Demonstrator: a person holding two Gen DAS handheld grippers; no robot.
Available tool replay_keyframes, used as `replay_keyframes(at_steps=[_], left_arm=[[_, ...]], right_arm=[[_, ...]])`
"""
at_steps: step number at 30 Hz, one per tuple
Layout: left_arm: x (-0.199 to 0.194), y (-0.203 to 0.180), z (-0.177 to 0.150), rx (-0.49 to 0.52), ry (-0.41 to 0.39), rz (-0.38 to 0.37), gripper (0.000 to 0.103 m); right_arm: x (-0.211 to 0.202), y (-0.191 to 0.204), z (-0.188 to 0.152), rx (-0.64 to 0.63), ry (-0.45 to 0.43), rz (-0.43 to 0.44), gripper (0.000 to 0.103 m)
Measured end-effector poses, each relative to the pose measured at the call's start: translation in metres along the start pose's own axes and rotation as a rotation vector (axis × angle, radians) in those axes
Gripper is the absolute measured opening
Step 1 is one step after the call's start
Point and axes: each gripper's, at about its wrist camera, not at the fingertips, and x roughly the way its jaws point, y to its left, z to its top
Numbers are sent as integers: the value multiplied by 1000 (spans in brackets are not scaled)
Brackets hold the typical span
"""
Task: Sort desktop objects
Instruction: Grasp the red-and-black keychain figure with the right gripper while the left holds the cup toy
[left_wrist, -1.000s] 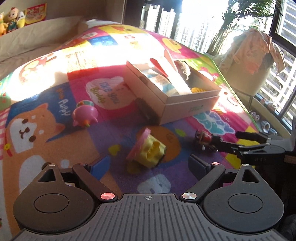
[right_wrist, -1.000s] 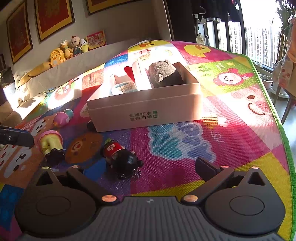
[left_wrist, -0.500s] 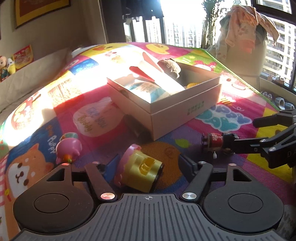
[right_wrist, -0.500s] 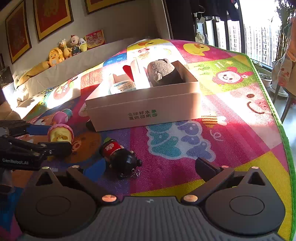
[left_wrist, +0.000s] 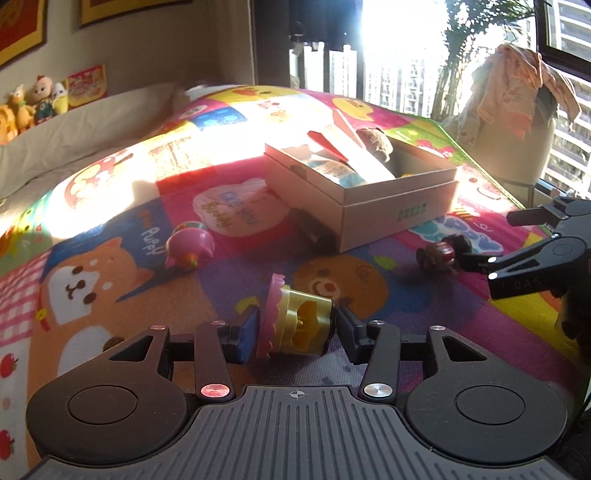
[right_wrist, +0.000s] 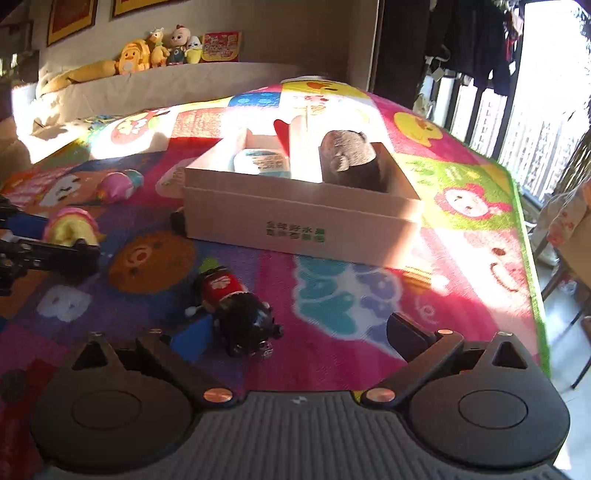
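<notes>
The left gripper (left_wrist: 295, 332) has just been closing, and its pads now pinch the yellow toy with the pink frilled cap (left_wrist: 295, 325), which lies on its side on the play mat (left_wrist: 110, 295). The right gripper (right_wrist: 291, 338) stands spread wide over the black-and-red doll (right_wrist: 236, 310); the doll lies against its blue left pad, apart from the right one. Bare mat stretches between that doll and the cardboard box (right_wrist: 295, 218), and more on the box's window side up to the mat's green edge. A pink spinning toy (left_wrist: 190, 249) lies alone to the left, well apart from the box. Only the right wrist view shows the box's front lettering and the plush (right_wrist: 349, 153) upright inside – the left view shows the box's corner instead. A second ago the yellow toy lay ahead of wide-open left jaws – now it sits between them.
</notes>
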Motion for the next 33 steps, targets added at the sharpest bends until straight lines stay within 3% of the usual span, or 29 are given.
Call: replay_keyframes(at_steps=[2, 5, 7, 11, 15, 16, 17, 19, 22, 24, 30, 32, 33], left_arm=[[2, 3, -4, -42, 0, -10, 54], [8, 5, -9, -80, 9, -28, 62], [10, 5, -12, -77, 13, -33, 67], [9, 6, -14, -82, 1, -43, 76], [12, 6, -18, -97, 13, -39, 78], [12, 7, -18, -99, 12, -40, 78], [11, 7, -17, -101, 9, -39, 80], [11, 7, -13, -96, 4, -40, 82], [15, 4, -3, -49, -15, -20, 82], [21, 0, 4, -14, -21, -2, 82], [35, -20, 15, 120, -23, 30, 66], [34, -27, 15, 157, -27, 43, 50], [32, -29, 14, 172, -25, 44, 50]], right_arm=[[4, -7, 2, 3, 0, -78, 100], [-2, -22, 4, 95, 9, 41, 100], [-7, -18, 5, 90, 2, 112, 100], [5, -6, 16, 44, 28, 160, 100], [30, -3, 27, 71, 70, 184, 100], [34, 1, 28, 64, 85, 186, 95], [38, 4, 28, 59, 105, 193, 82], [37, 6, 27, 70, 116, 207, 67], [24, 4, 25, 79, 107, 219, 65], [13, 1, 22, 82, 101, 230, 65], [-16, -11, 10, 125, 133, 310, 65], [-25, -12, 5, 120, 126, 310, 65], [-29, -13, 4, 117, 120, 310, 65]])
